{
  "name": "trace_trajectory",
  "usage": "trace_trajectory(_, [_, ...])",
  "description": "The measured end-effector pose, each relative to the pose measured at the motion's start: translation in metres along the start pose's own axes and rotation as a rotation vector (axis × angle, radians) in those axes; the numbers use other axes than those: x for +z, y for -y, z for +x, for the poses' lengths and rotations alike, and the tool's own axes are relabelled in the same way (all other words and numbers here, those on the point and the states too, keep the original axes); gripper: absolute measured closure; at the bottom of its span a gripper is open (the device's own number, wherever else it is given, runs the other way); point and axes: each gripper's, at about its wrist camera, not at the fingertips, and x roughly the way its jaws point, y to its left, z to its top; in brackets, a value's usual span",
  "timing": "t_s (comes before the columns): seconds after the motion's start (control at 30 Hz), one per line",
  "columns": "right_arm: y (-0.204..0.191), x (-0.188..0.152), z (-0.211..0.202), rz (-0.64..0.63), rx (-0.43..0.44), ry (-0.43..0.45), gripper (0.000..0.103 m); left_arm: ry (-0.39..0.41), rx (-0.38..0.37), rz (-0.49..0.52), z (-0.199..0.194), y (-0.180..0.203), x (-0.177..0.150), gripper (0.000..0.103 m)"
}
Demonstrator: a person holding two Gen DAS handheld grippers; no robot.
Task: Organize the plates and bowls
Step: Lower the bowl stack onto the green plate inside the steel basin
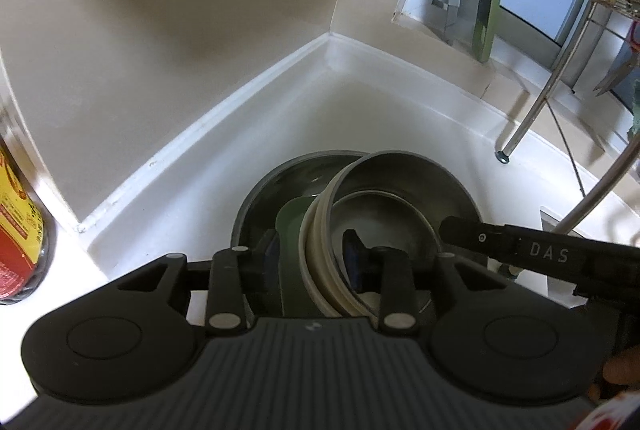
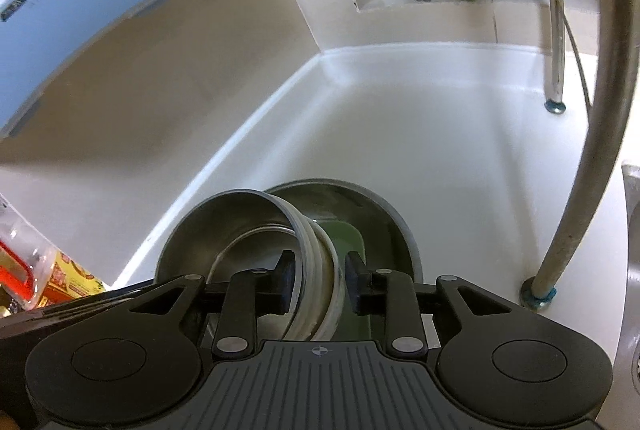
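Observation:
A stack of dishes stands on edge inside a large steel bowl (image 1: 256,197) on the white counter (image 1: 360,109). The stack holds a green plate (image 1: 290,230), several cream-rimmed dishes (image 1: 320,254) and a tilted steel bowl (image 1: 400,177). My left gripper (image 1: 310,250) straddles the green plate and the cream rims, its blue pads just off them. My right gripper (image 2: 320,278) straddles the cream rims (image 2: 316,262) and the green plate (image 2: 348,234) from the other side, pads slightly apart from them. One right-gripper finger (image 1: 520,250) shows beside the steel bowl.
A bottle with a red and yellow label (image 1: 20,230) stands at the left. Metal dish-rack legs (image 2: 556,29) (image 2: 592,149) rise at the right, with a sink edge (image 2: 632,230) beyond. A green board (image 1: 488,9) leans in the window recess. Walls close the corner behind the dishes.

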Motion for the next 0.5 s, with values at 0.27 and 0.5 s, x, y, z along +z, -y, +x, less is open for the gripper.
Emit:
trace_trajectory(0.27, [0.008,-0.007,-0.002,-0.011,0.057,0.056,0.076,0.006,-0.019,-0.003,-0.002,-0.001,-0.003,0.075])
trace_trajectory(0.5, [0.003,-0.004,-0.001,-0.033,0.043,0.071,0.092,0.025,-0.033,0.041,-0.004,0.008,-0.006,0.088])
